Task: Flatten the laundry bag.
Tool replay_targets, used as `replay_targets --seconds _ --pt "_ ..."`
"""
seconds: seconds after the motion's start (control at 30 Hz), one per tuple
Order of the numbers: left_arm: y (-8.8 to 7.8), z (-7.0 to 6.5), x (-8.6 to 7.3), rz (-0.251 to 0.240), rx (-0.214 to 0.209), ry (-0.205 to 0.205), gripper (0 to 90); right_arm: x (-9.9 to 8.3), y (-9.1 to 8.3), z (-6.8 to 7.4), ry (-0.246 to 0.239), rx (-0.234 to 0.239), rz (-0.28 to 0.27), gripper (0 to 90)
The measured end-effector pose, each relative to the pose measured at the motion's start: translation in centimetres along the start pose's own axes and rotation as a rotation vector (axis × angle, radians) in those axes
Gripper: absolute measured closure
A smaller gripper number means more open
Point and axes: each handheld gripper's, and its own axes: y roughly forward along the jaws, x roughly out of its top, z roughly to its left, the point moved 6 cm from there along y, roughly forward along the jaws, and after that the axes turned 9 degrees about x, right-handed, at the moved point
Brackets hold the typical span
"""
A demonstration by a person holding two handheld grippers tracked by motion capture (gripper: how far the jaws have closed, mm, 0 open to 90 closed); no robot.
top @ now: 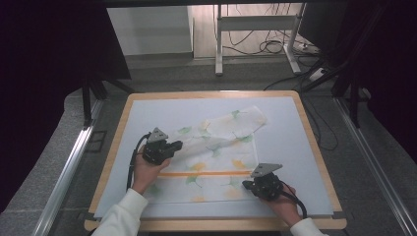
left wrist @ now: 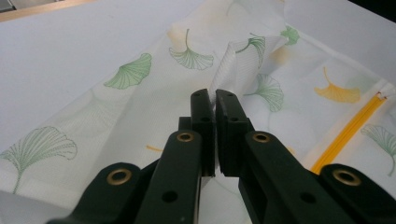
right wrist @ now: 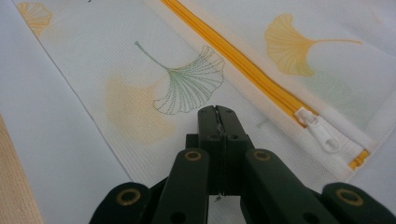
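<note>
Left gripper point(left wrist: 215, 100): black jaws pressed together, pinching a raised fold of the white mesh laundry bag printed with green and yellow ginkgo leaves point(left wrist: 140, 93). The pinched fold stands up between the jaw tips; the mesh slopes away from it on both sides.

Right gripper point(right wrist: 216, 114): jaws pressed together, tips down on the bag's mesh; whether any mesh is caught between them cannot be told. A green leaf print lies just beyond the tips. The yellow zipper point(right wrist: 233, 60) runs diagonally beside them and ends at the white plastic zipper pull point(right wrist: 322, 133), near the bag's corner.

High view: the bag lies partly folded over itself at the middle of the white-topped, wood-edged counter point(top: 295, 147). Left gripper point(top: 173, 145) at the bag's left edge, right gripper point(top: 248, 185) at its near right part. White sleeves enter from the near edge.
</note>
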Motion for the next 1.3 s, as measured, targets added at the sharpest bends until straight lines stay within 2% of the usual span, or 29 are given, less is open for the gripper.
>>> replay_targets --seconds 0.1,0.2,0.43,0.7,1.3 --pt "0.4 0.6 0.0 0.004 -0.001 -0.016 87.5 0.0 0.0 0.0 -0.003 0.000 -0.002 89.5" --pt "0.6 1.1 0.1 0.005 0.009 -0.009 87.5 0.0 0.0 0.0 0.001 -0.003 0.000 89.5" --pt "0.8 2.5 0.3 0.000 0.026 -0.040 87.5 0.0 0.0 0.0 -0.001 -0.003 -0.002 89.5" --pt "0.8 3.3 0.4 -0.011 0.042 -0.051 87.5 0.0 0.0 -0.1 -0.004 0.003 -0.003 89.5" --pt "1.9 6.0 0.5 0.001 0.075 -0.084 87.5 0.0 0.0 -0.1 -0.010 0.002 -0.006 89.5"
